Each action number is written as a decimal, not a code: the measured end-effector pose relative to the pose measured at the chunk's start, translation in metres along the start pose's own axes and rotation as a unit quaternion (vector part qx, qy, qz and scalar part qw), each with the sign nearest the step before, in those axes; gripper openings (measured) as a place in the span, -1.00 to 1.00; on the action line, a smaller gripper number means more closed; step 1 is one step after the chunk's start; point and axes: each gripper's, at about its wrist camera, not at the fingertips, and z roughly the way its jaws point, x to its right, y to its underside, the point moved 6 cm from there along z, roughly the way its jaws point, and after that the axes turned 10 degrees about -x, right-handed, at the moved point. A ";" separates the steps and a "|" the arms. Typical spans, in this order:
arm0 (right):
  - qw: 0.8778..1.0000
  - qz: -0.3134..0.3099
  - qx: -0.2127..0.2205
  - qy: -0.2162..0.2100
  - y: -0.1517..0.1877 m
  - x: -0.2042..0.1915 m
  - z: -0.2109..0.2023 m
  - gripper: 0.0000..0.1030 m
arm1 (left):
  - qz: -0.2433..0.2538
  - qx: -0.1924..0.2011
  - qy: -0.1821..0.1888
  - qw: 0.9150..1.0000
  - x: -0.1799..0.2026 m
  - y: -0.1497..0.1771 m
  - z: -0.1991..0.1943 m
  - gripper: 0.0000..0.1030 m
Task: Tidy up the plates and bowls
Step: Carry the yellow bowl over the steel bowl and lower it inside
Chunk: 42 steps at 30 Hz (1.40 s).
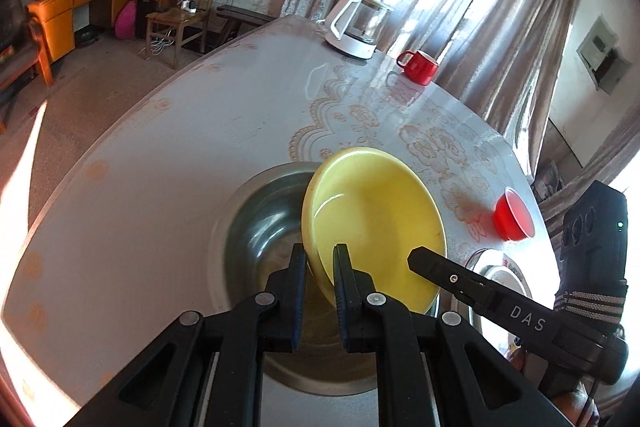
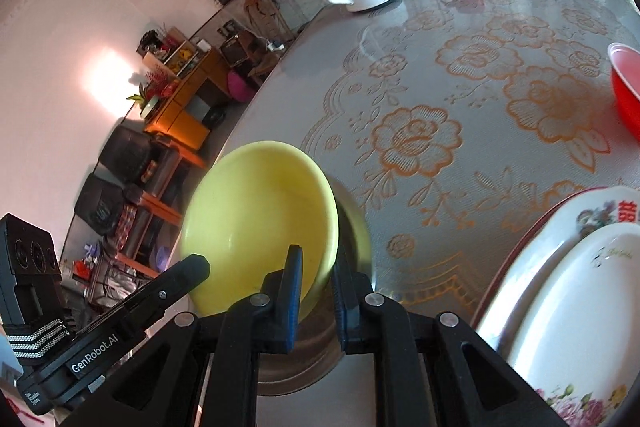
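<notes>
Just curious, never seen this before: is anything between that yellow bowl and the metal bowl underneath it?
Nothing visible. The yellow bowl, tilted and gripped at its rim by both tongs, hangs directly over the open steel bowl.

Tilted yellow bowl [image 1: 372, 219] sits over a steel basin [image 1: 260, 211], stacked plates [image 2: 568, 291] nearby.

Left black two-finger gripper [image 1: 320, 259] and right black two-finger gripper [image 2: 316, 261], each with blue-padded fingers pointing toward 12 o'clock, both clamped on the rim of a tilted yellow bowl [image 1: 376, 219].
</notes>
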 end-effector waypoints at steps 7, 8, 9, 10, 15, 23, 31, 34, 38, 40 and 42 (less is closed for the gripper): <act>1.000 -0.016 -0.022 0.013 0.006 -0.011 0.014 -0.72 | -0.015 -0.005 -0.003 1.000 -0.017 0.009 0.003 -0.75; 0.999 -0.018 -0.023 0.015 0.007 -0.011 0.014 -0.71 | -0.016 -0.006 -0.003 1.000 -0.019 0.010 0.003 -0.75; 0.999 -0.020 -0.024 0.017 0.008 -0.011 0.016 -0.71 | -0.017 -0.008 -0.003 1.000 -0.020 0.011 0.004 -0.75; 0.999 -0.020 -0.025 0.018 0.008 -0.012 0.016 -0.71 | -0.018 -0.010 -0.003 1.000 -0.021 0.012 0.006 -0.75; 0.999 -0.021 -0.026 0.023 0.010 -0.011 0.018 -0.69 | -0.019 -0.019 -0.002 1.000 -0.023 0.013 0.010 -0.75; 0.999 -0.024 -0.023 0.035 0.014 -0.014 0.017 -0.61 | -0.016 -0.031 -0.001 0.999 -0.024 0.014 0.018 -0.73; 0.998 -0.025 -0.020 0.046 0.014 -0.013 0.019 -0.52 | -0.005 -0.028 -0.010 1.000 -0.023 0.014 0.019 -0.73; 0.998 -0.026 -0.017 0.049 0.013 -0.013 0.019 -0.52 | -0.007 -0.029 -0.009 1.000 -0.024 0.013 0.019 -0.73; 0.998 -0.032 -0.014 0.058 0.012 -0.014 0.019 -0.52 | -0.016 -0.033 -0.004 0.999 -0.024 0.014 0.019 -0.71; 0.998 -0.032 -0.013 0.057 0.012 -0.014 0.018 -0.51 | -0.018 -0.034 -0.002 0.999 -0.025 0.014 0.018 -0.70; 0.998 -0.032 -0.013 0.056 0.011 -0.014 0.018 -0.50 | -0.017 -0.031 -0.006 0.999 -0.026 0.014 0.017 -0.70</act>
